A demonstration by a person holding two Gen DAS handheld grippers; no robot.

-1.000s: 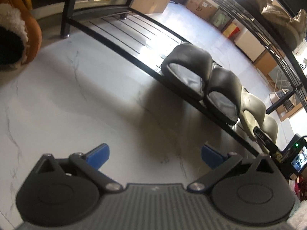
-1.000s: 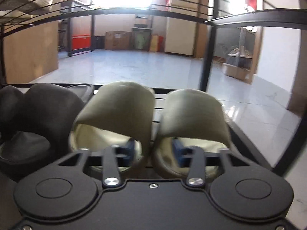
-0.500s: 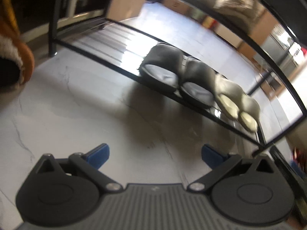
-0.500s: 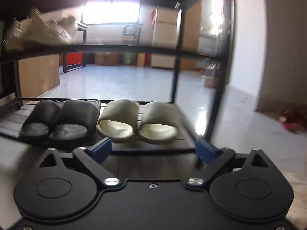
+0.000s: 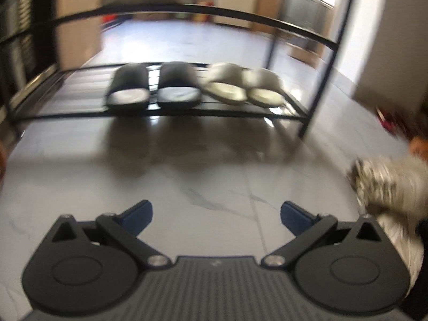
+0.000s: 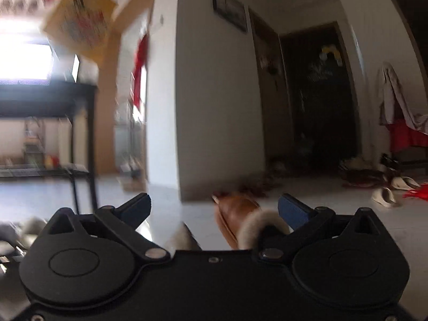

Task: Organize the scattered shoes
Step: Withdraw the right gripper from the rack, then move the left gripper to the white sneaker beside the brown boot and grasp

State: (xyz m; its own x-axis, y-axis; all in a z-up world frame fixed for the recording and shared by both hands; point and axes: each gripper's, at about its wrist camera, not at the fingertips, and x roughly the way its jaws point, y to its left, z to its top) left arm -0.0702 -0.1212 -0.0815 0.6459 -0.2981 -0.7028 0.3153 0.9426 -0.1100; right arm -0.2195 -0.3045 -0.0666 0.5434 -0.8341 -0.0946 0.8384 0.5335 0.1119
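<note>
Scene: a marble-look floor (image 5: 214, 176) in front of a black wire shoe rack (image 5: 171, 112), both views blurred.
Left claw (image 5: 216, 215): released, blue pads spread wide, nothing between them; it tilts down at the bare floor with the rack ahead.
Right claw (image 6: 214, 208): released, at its widest, nothing gripped; it points level toward a white wall and a dark doorway.
On the rack: a black pair of slides (image 5: 153, 87) and a cream pair of slides (image 5: 242, 87) sit side by side on the lowest shelf, well ahead of the left claw, the black pair to the left of the cream.
Next shoe: a tan fur-lined slipper (image 6: 240, 214) lies on the floor just ahead of the right claw, low between its pads and nearer the right pad, partly hidden by the claw's body.
Handling: it looks light and soft; the smooth tan upper may slip, and the fleece collar should compress under the pads. It appears unlikely to be damaged.
Where to hold: probably across the collar rim or one side wall by the opening, where the pads can pinch a single layer.
Other strays: pale slippers (image 6: 385, 196) lie far right of the right claw by a heap of clothes; a mottled, blurred shape (image 5: 388, 182) sits right of the left claw, identity unclear.
</note>
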